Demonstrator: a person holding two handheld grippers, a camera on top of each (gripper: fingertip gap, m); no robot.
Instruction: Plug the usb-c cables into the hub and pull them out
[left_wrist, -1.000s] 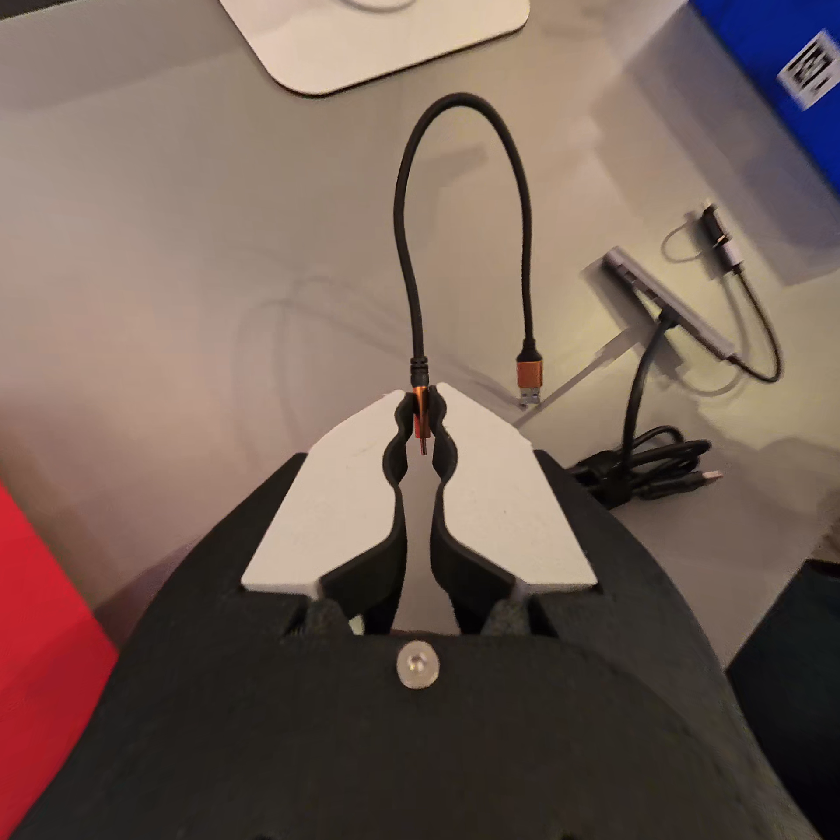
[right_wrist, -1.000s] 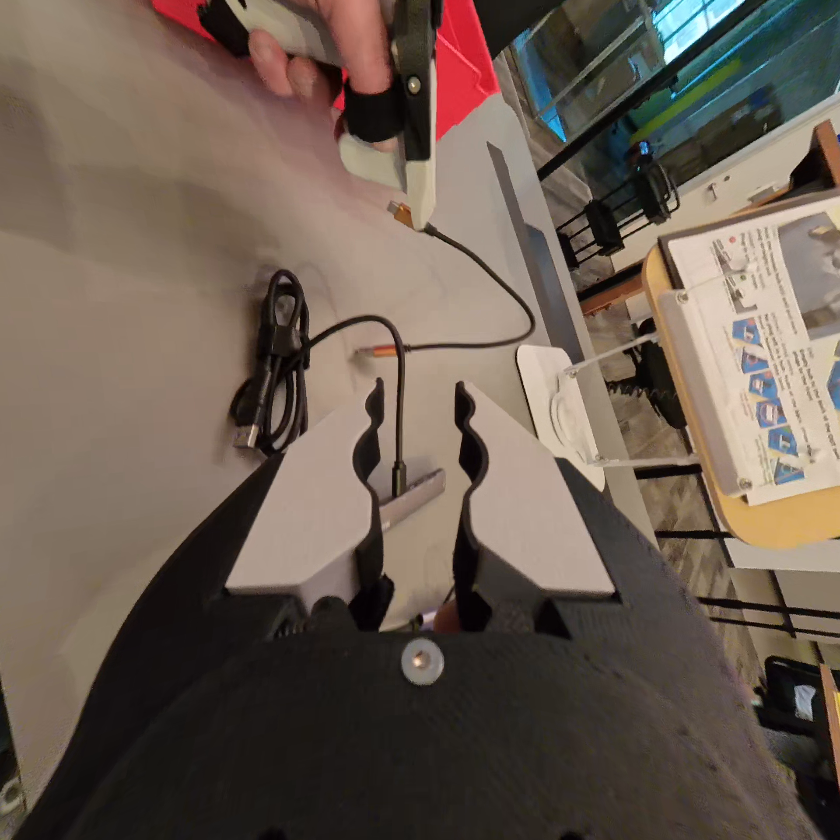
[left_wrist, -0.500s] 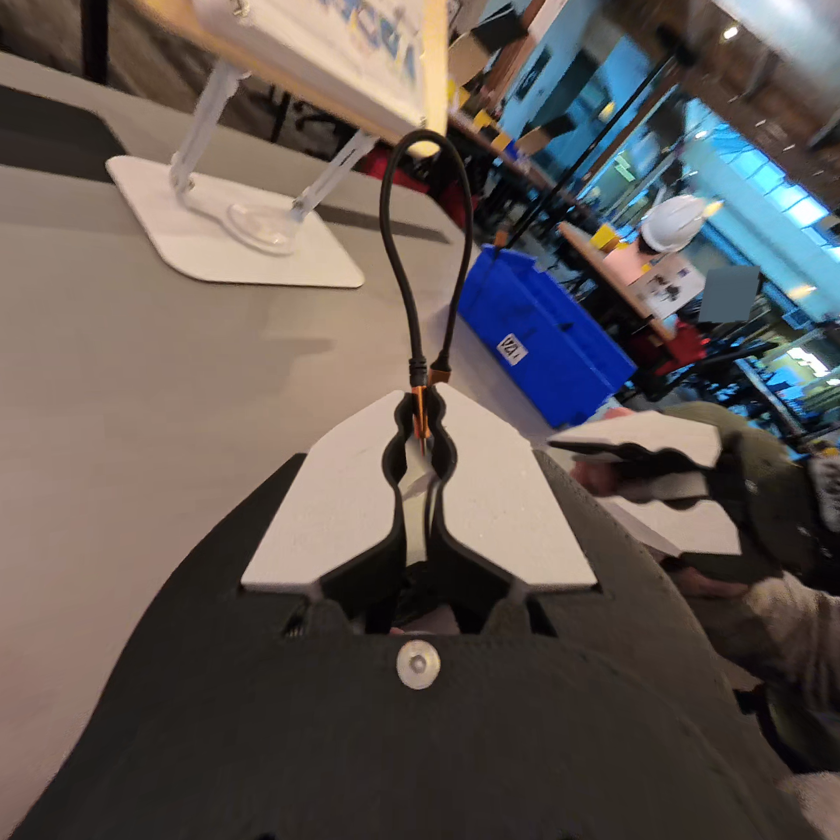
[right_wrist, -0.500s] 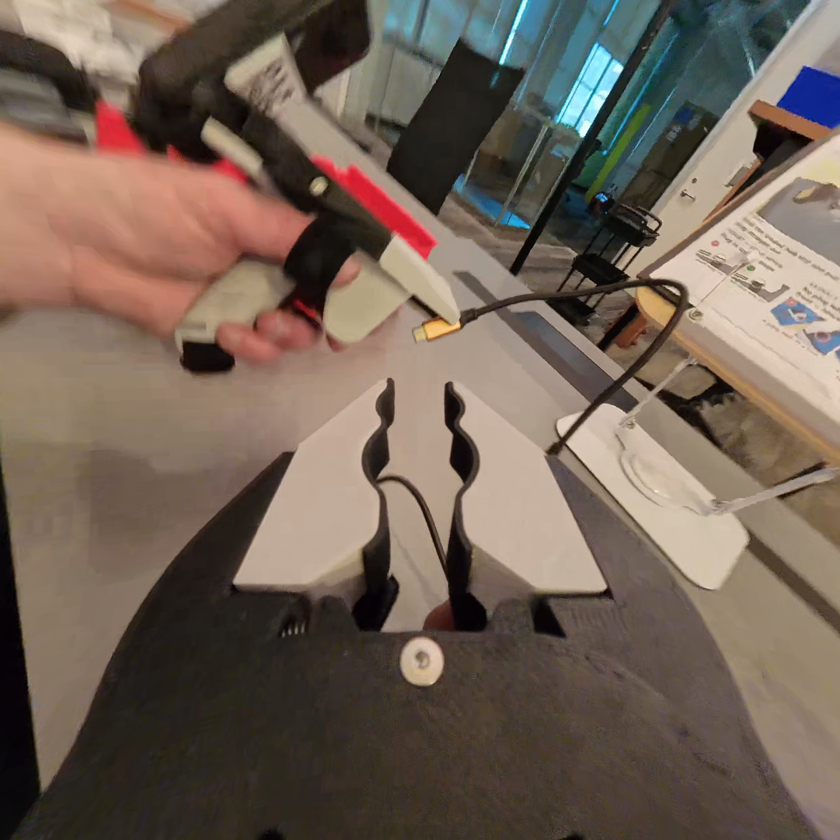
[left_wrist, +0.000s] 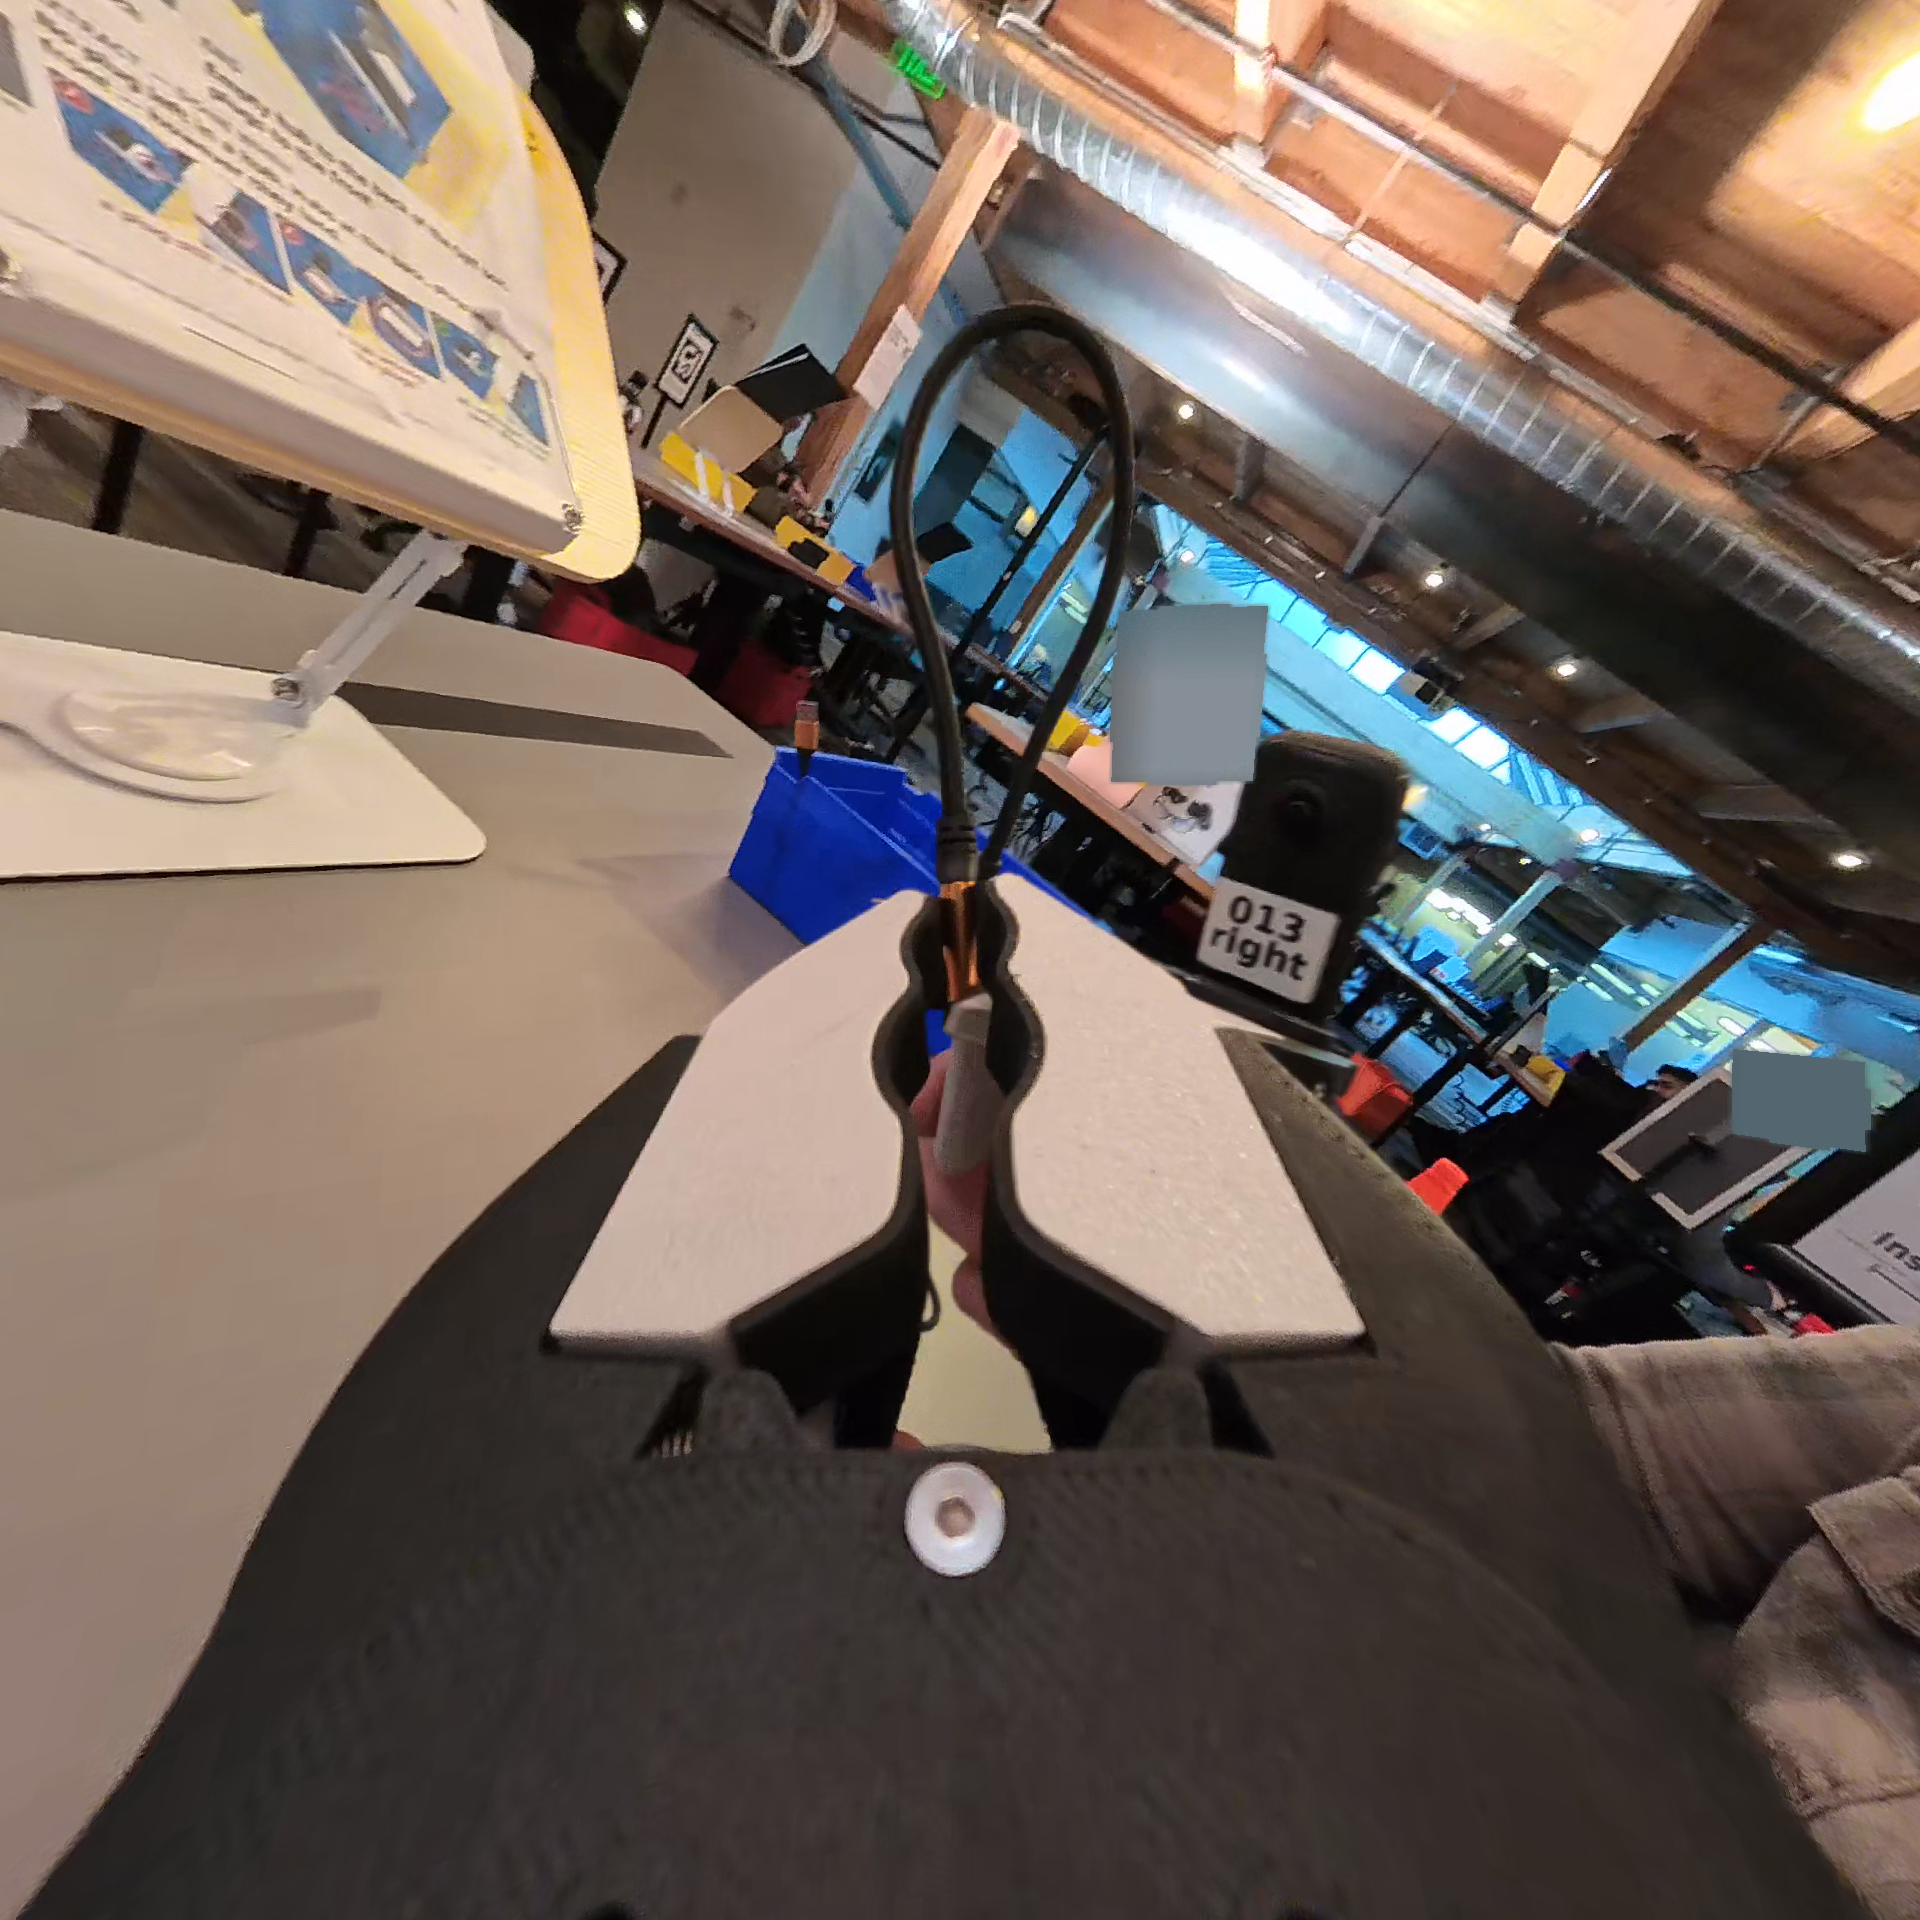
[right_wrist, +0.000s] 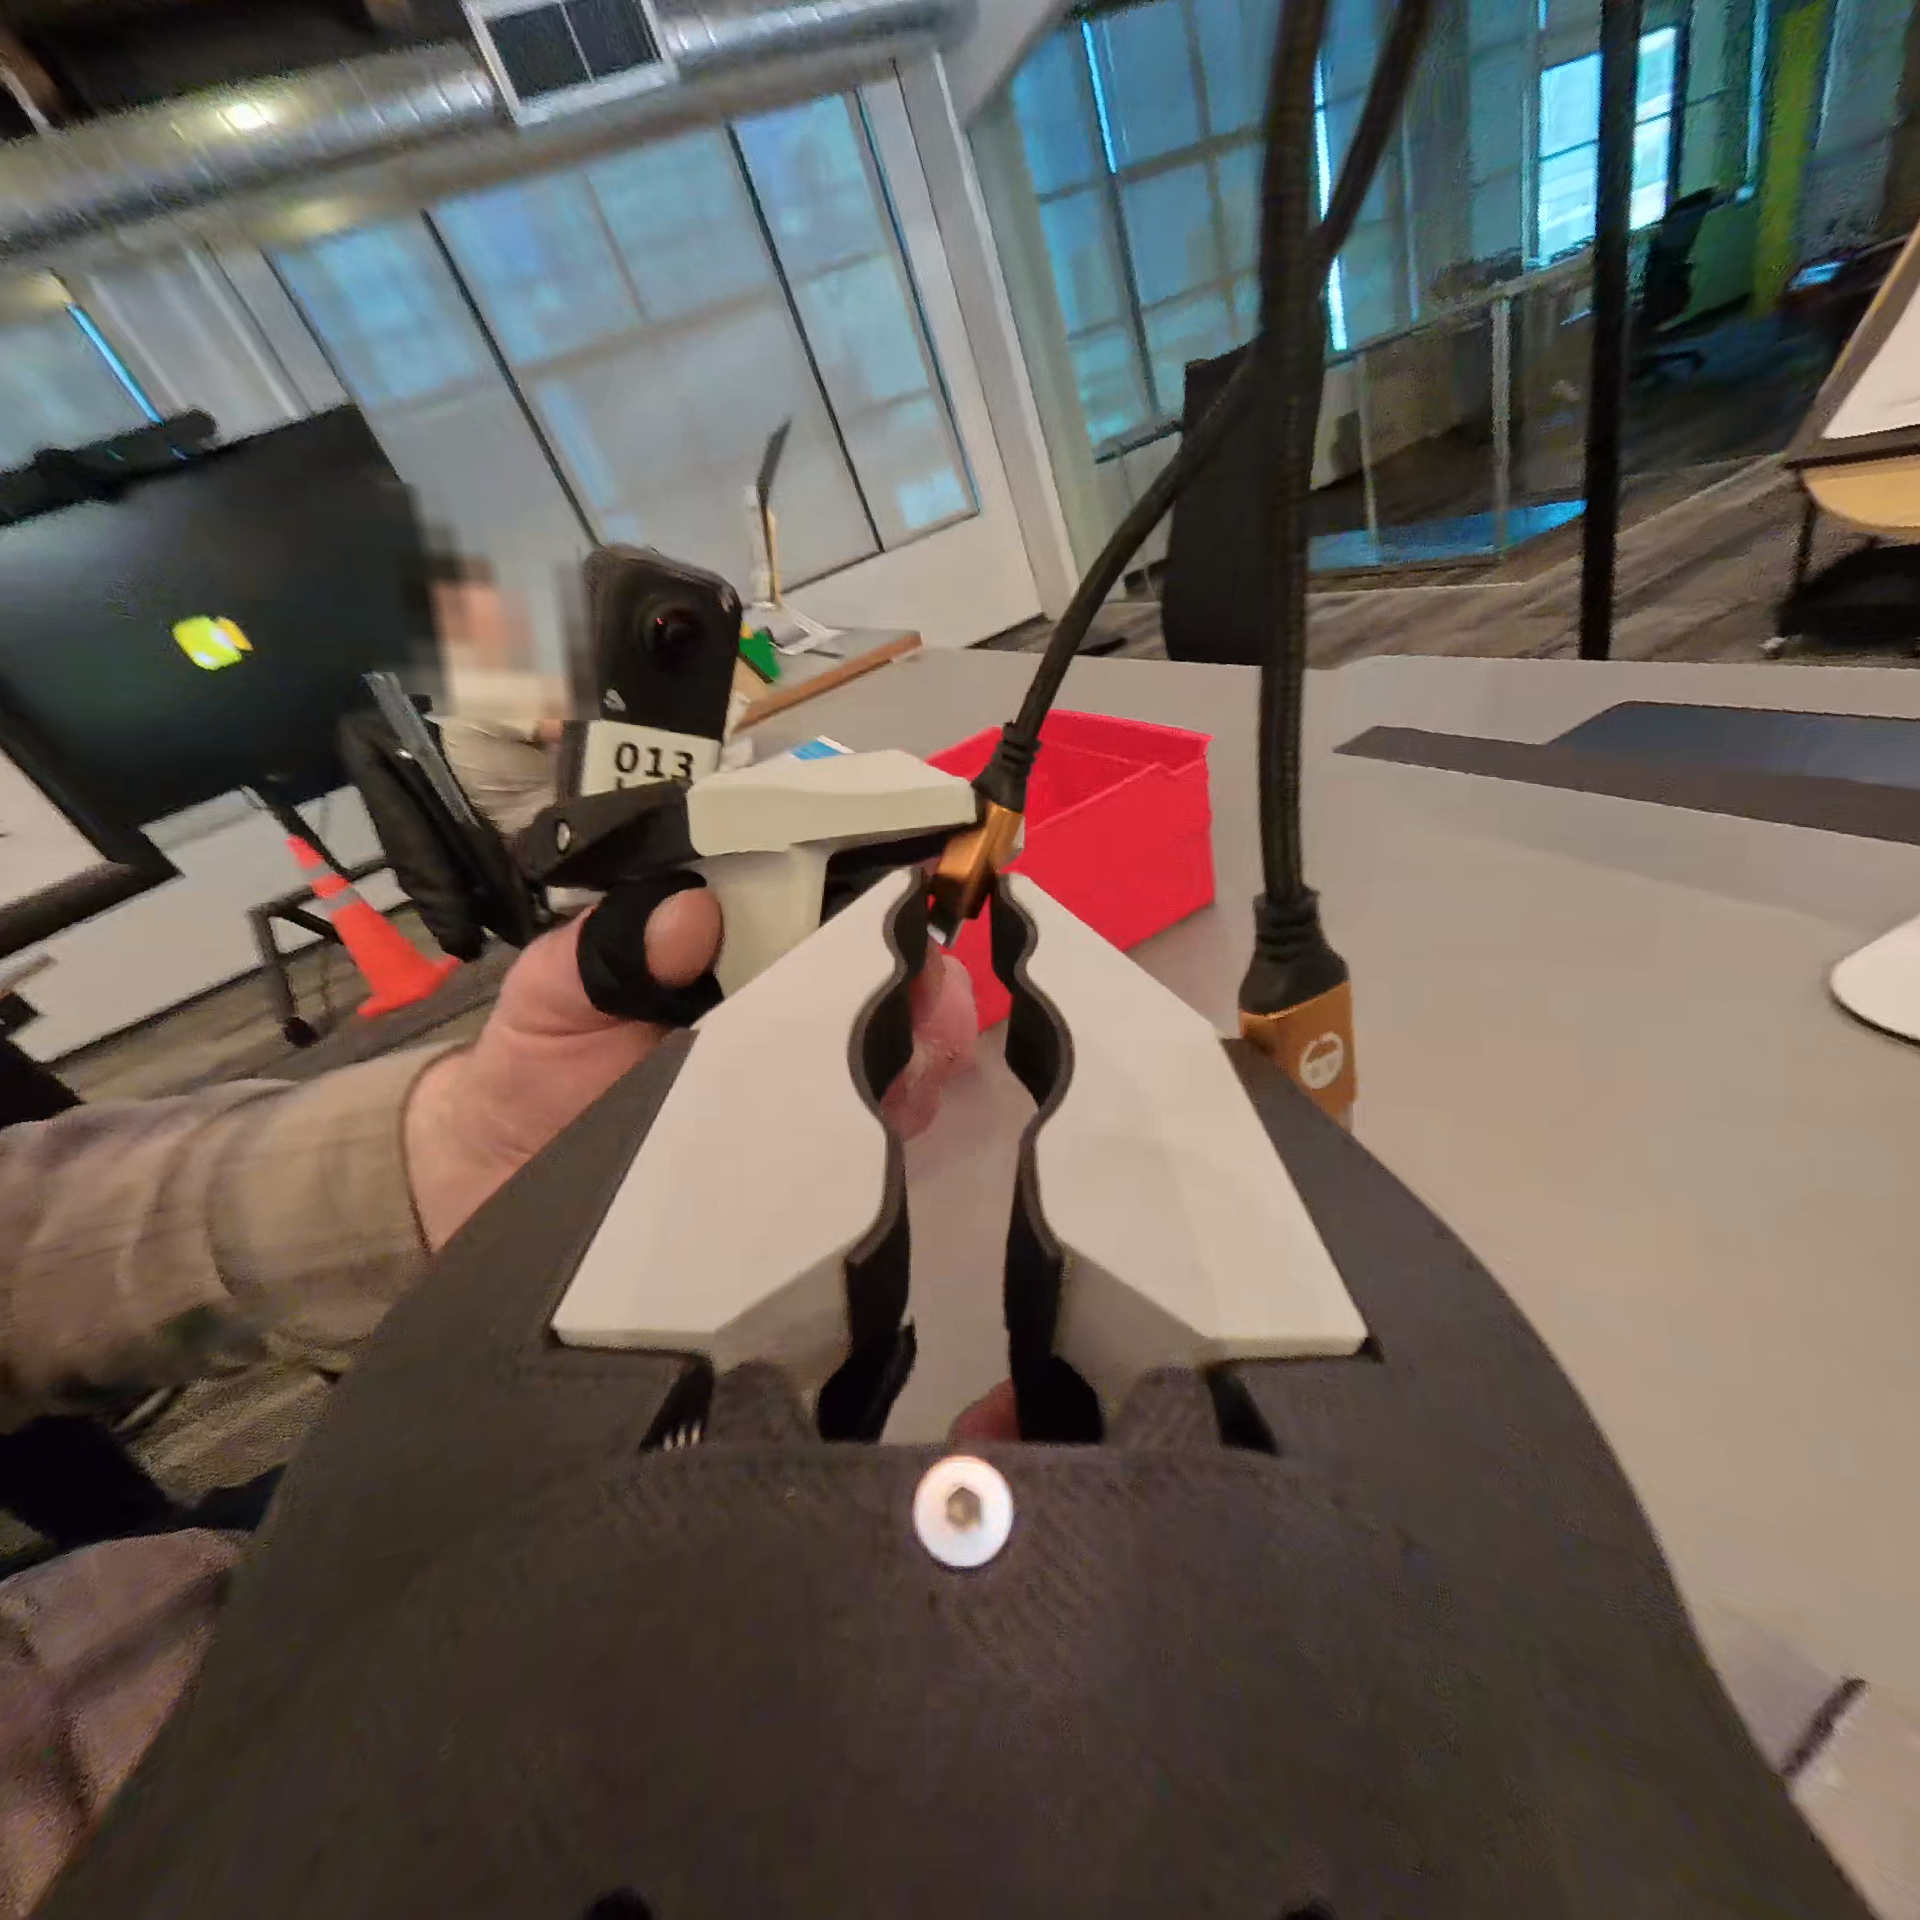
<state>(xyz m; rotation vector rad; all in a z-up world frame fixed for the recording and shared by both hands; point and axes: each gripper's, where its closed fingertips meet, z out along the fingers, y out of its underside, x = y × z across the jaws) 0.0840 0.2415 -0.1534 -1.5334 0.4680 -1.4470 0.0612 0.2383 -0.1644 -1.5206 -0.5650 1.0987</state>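
Note:
My left gripper (left_wrist: 961, 904) is shut on the orange USB-C plug (left_wrist: 958, 951) of a black braided cable (left_wrist: 914, 520) that loops upward. Just below the plug, a grey bar, the hub (left_wrist: 961, 1091), shows between my left fingers with a hand behind it. In the right wrist view my right gripper (right_wrist: 956, 894) has its jaws a narrow gap apart, closed on the hub, which is mostly hidden there. The left gripper (right_wrist: 971, 831) holds the plug (right_wrist: 971, 862) with its metal tip between my right fingertips. I cannot tell whether it is seated. The cable's orange USB-A plug (right_wrist: 1299, 1029) hangs free at the right.
Both grippers are held above the grey table (left_wrist: 208, 1143). A document stand with a white base (left_wrist: 208, 790) is at the left. A blue bin (left_wrist: 831, 831) and a red bin (right_wrist: 1122, 821) sit on the table. Both grippers' tips are close together, under 4 cm apart.
Both grippers have lifted off the table and tilted up. They came together, so the orange plug moved from well ahead of my right gripper to between its fingertips. The right jaws narrowed.

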